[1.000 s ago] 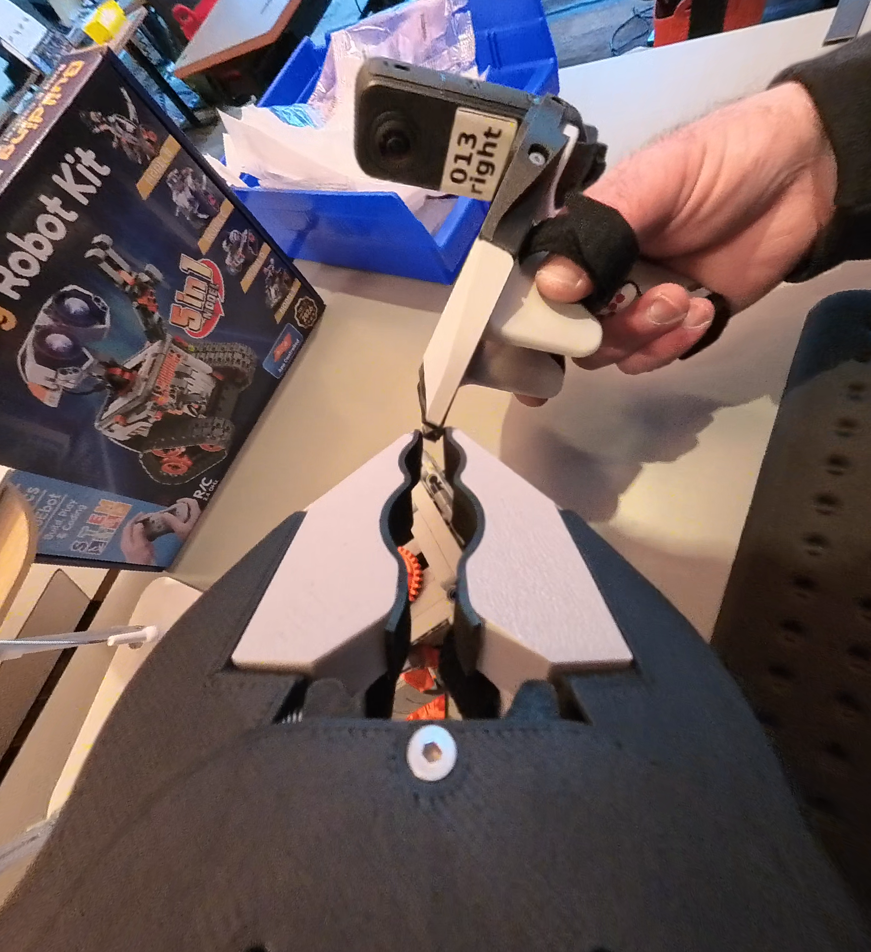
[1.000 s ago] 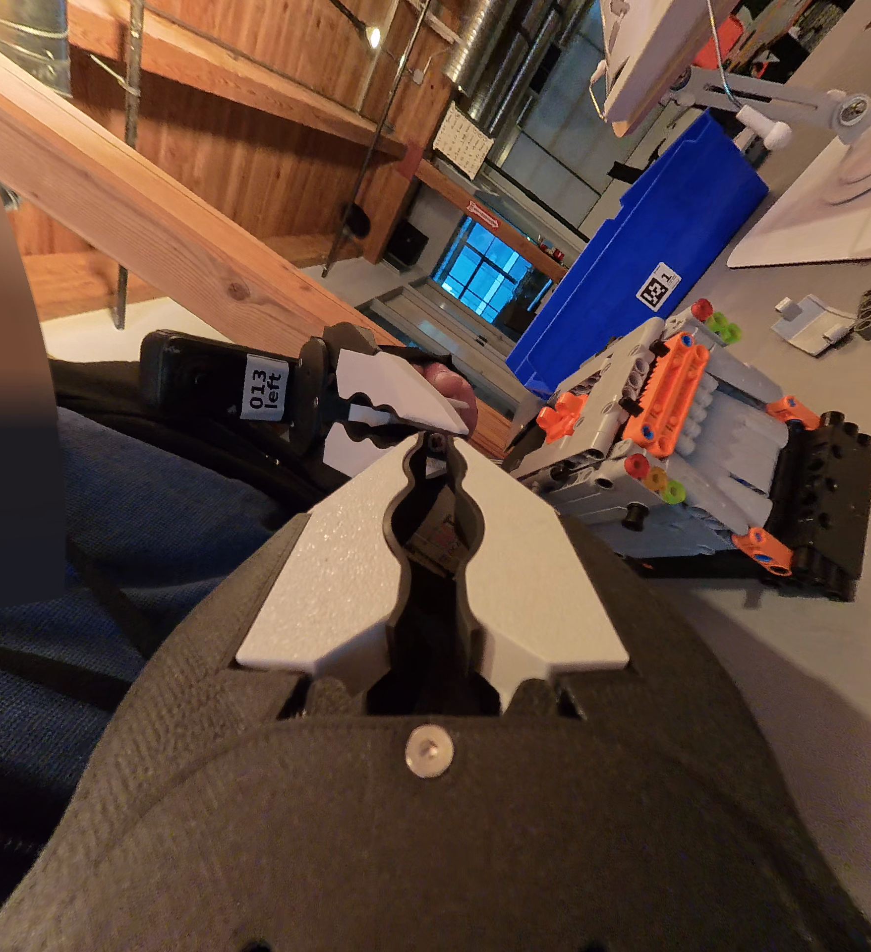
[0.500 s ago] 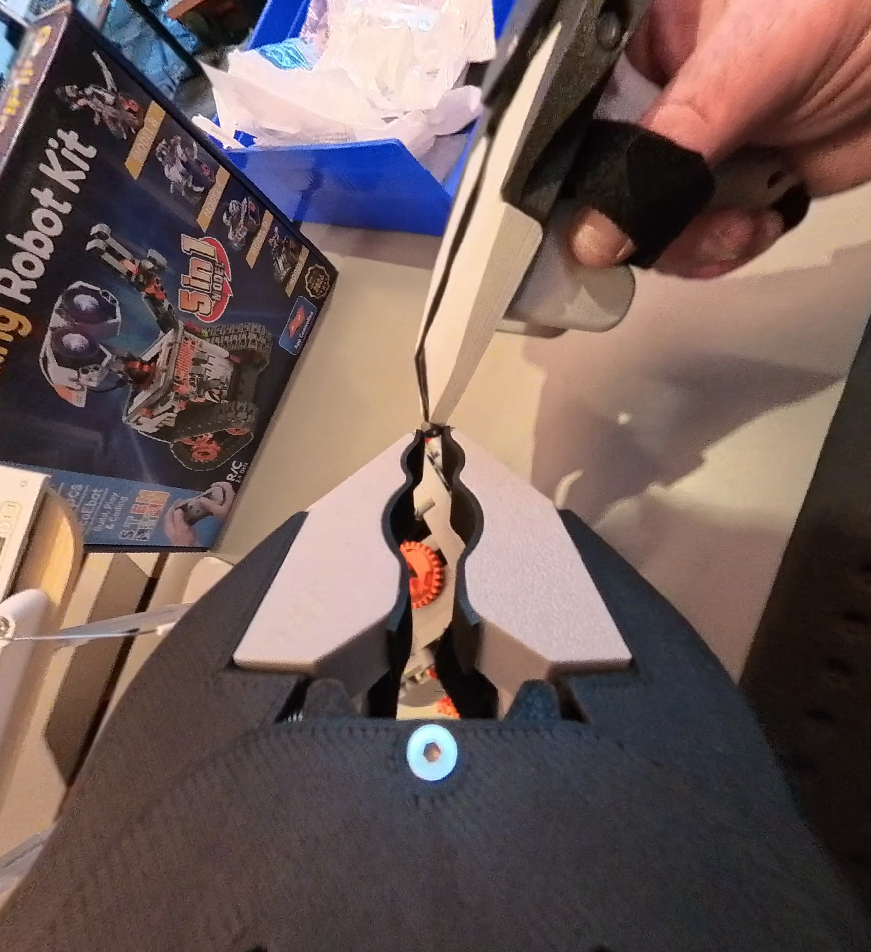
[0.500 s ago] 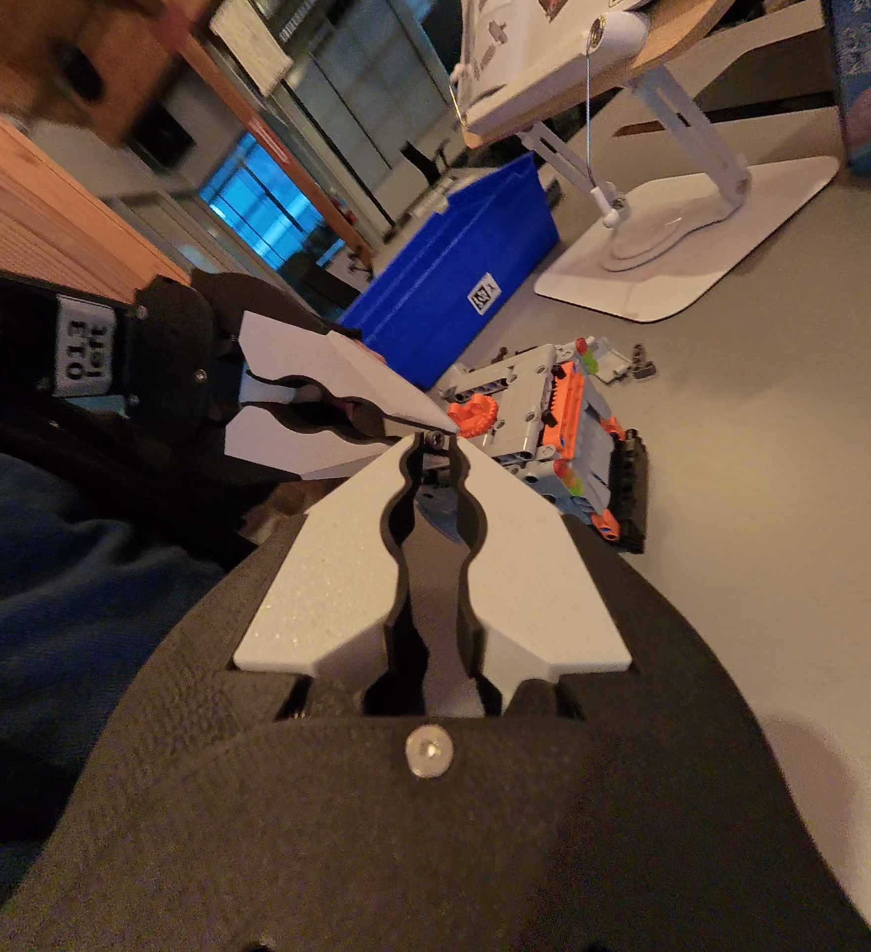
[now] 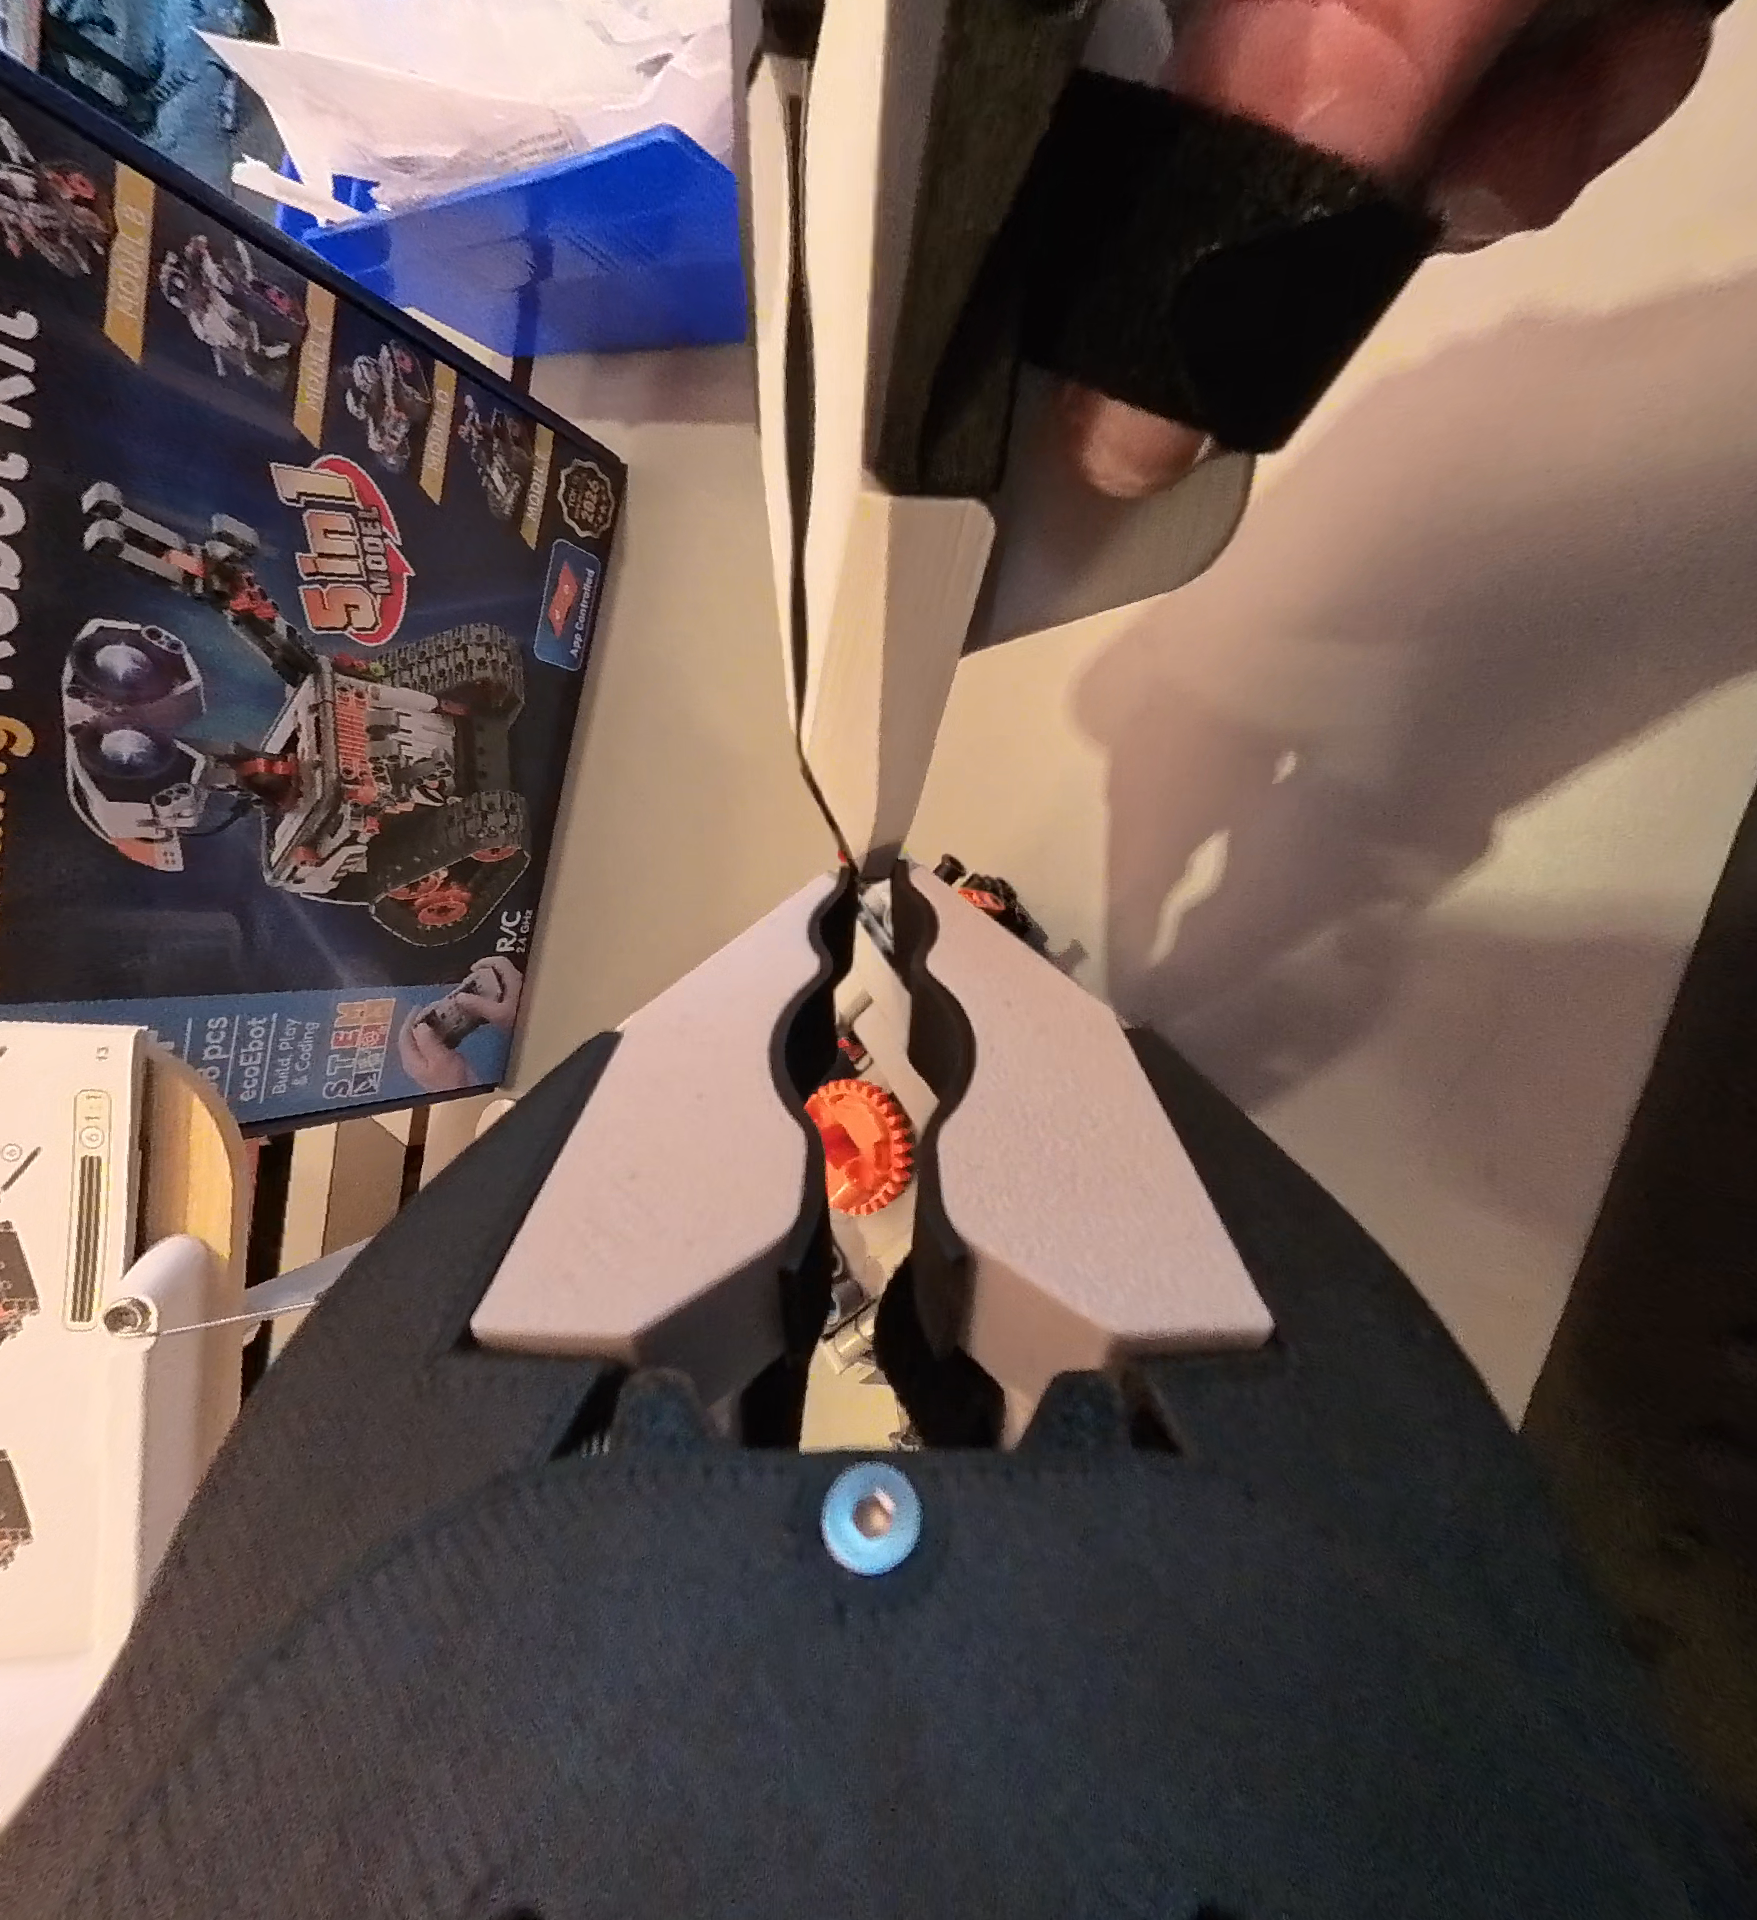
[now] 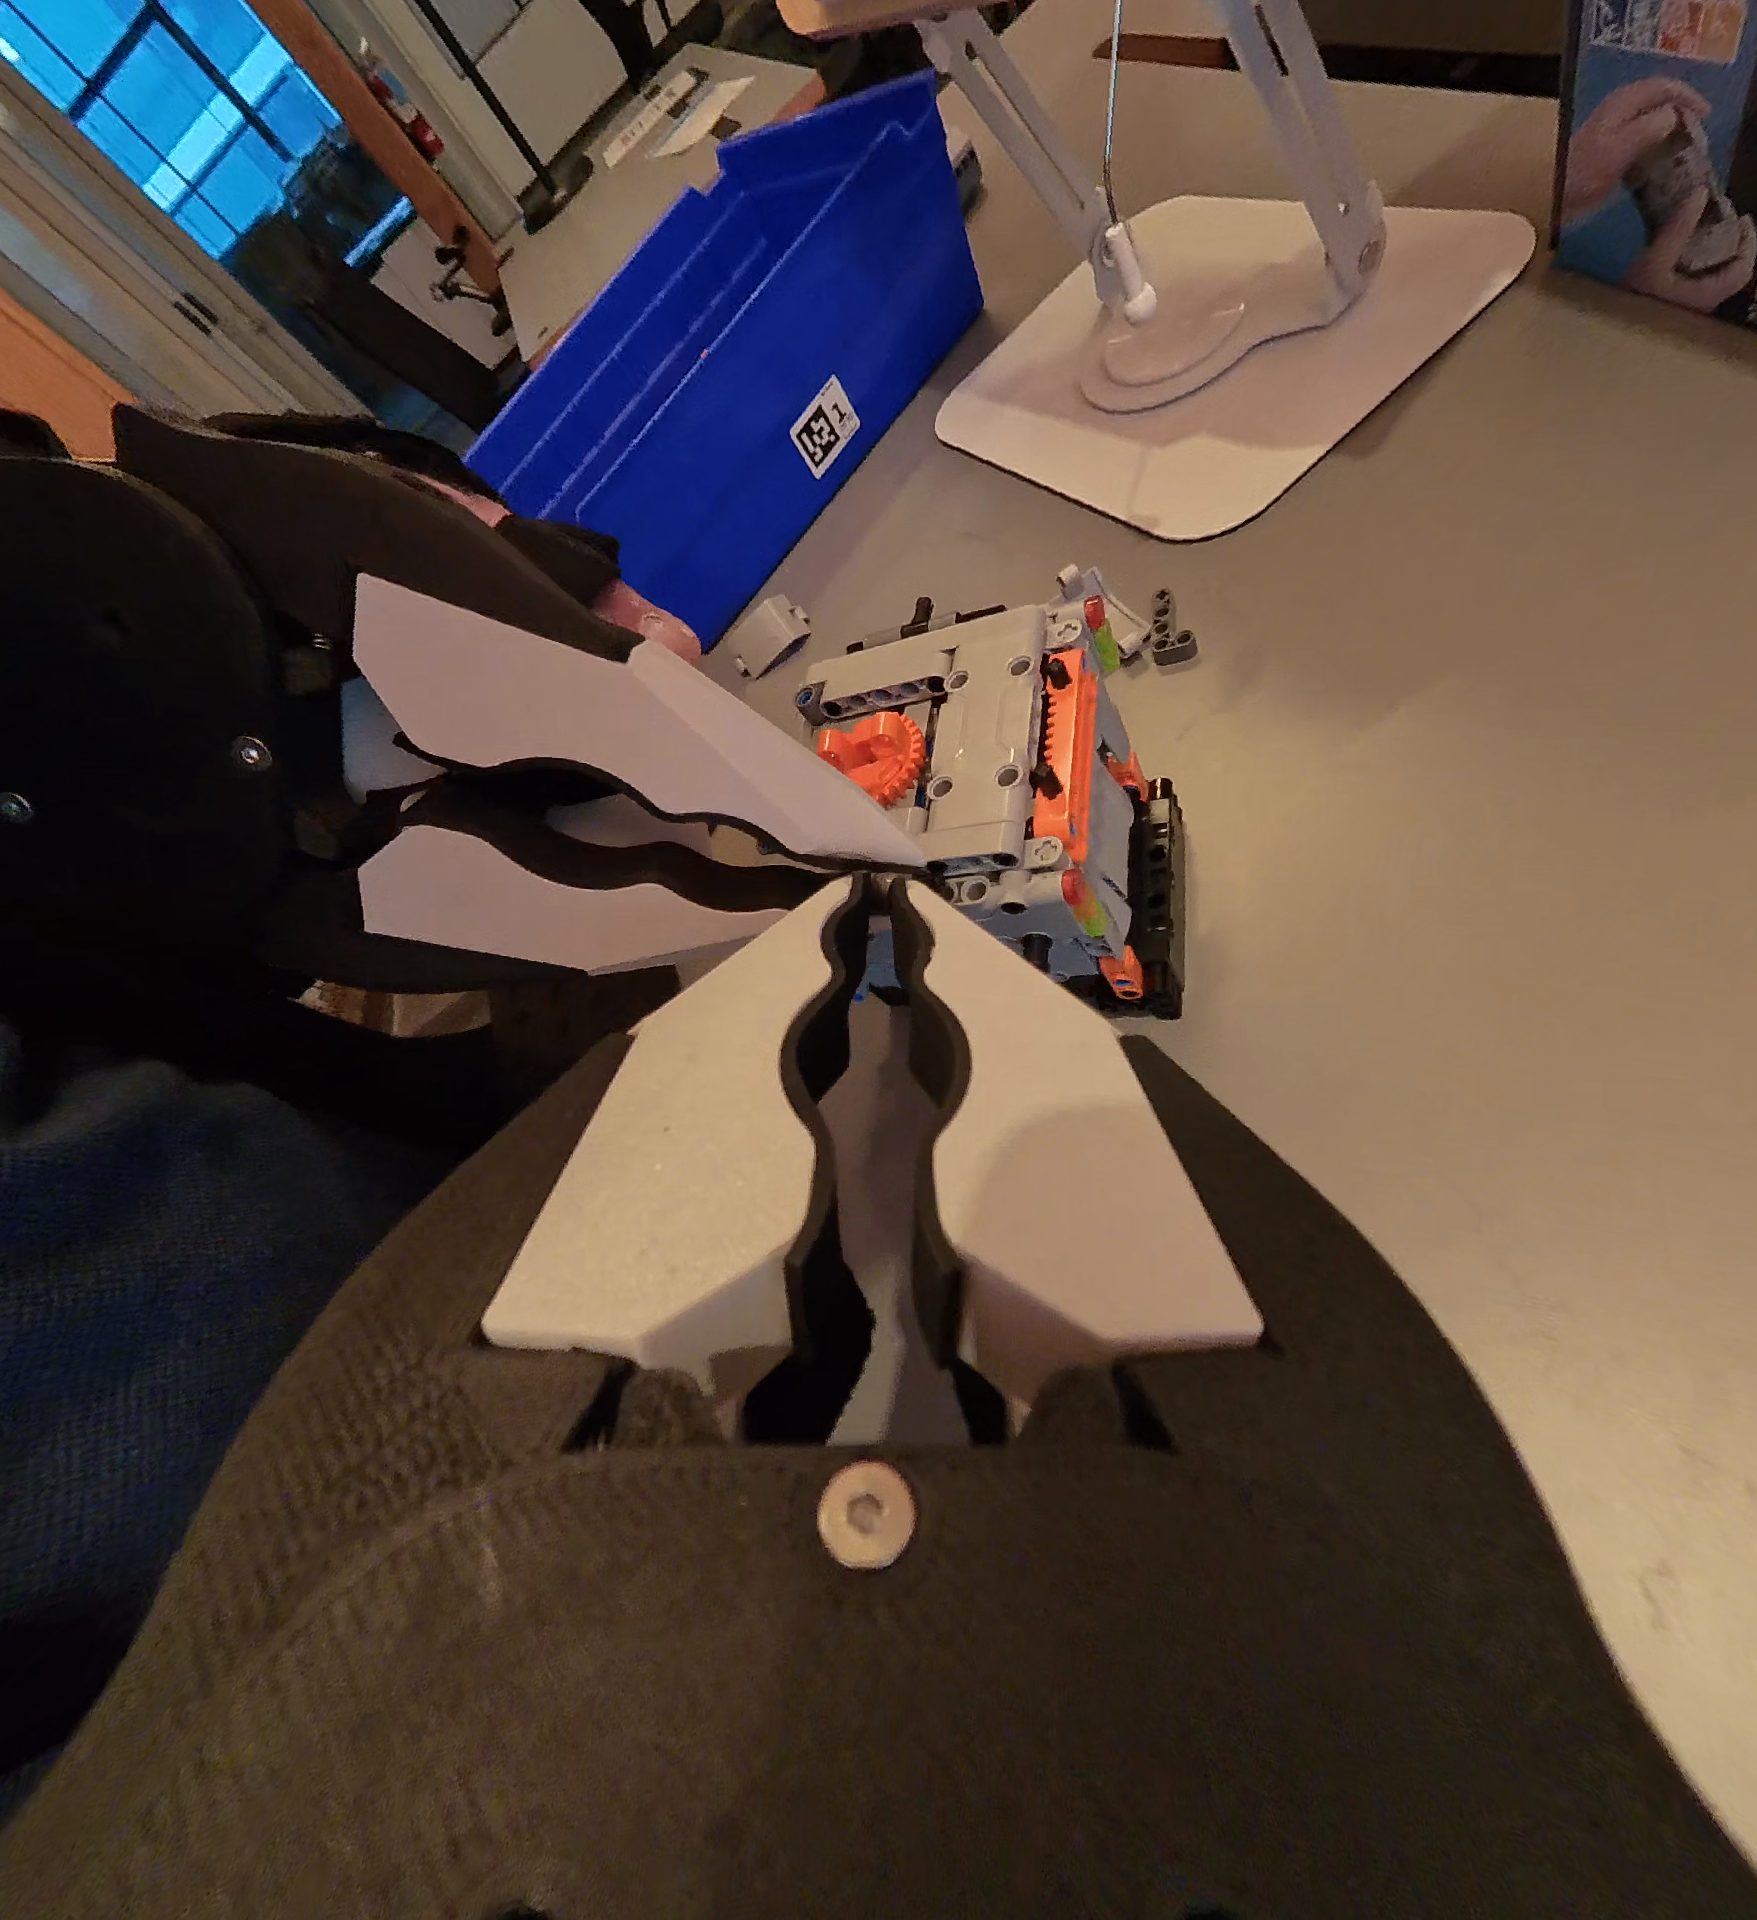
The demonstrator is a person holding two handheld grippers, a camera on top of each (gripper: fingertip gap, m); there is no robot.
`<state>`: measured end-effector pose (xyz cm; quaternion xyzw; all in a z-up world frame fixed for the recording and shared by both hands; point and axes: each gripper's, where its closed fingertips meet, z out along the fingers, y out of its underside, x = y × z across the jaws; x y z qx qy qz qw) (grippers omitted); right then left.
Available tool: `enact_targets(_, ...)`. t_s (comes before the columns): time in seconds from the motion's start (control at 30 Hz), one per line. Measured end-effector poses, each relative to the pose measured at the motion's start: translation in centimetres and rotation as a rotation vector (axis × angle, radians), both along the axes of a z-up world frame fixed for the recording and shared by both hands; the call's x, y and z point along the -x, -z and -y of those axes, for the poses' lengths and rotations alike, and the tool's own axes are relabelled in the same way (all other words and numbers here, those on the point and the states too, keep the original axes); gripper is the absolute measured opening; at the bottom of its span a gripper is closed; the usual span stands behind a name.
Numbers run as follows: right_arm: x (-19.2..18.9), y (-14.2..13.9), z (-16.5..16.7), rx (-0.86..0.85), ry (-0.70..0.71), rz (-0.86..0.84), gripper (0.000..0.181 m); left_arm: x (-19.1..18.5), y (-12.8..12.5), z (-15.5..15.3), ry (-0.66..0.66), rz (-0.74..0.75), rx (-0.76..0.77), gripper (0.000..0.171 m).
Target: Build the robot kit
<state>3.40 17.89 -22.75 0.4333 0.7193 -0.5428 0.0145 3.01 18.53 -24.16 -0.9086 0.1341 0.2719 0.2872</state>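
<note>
Item: two hand-held grippers meeting tip to tip above a part-built brick robot chassis.

Left gripper [image 5: 869,883] and right gripper [image 6: 879,883]: jaws nearly closed, tips touching around a tiny piece too small to identify; which one grips it cannot be told. The chassis [image 6: 999,790], grey with an orange gear [image 6: 874,758] and black track, rests on the table [image 6: 1476,935] just beyond, near a blue bin [image 6: 749,353] and kit box [image 5: 230,582]. Likely light, rigid and snap-fit; best held by the grey frame.
</note>
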Motion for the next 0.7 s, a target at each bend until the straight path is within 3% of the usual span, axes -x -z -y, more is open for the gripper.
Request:
enact_targets(0.5, 0.35, -0.26, -0.05, 0.316, -0.041, 0.06, 0.0, 0.31, -0.14, -0.09, -0.013, 0.015, -0.044, 0.004)
enact_targets(0.7, 0.36, 0.17, 0.09, 0.304, -0.034, 0.067, 0.0, 0.33, 0.21, 0.02, -0.015, 0.019, -0.027, 0.004)
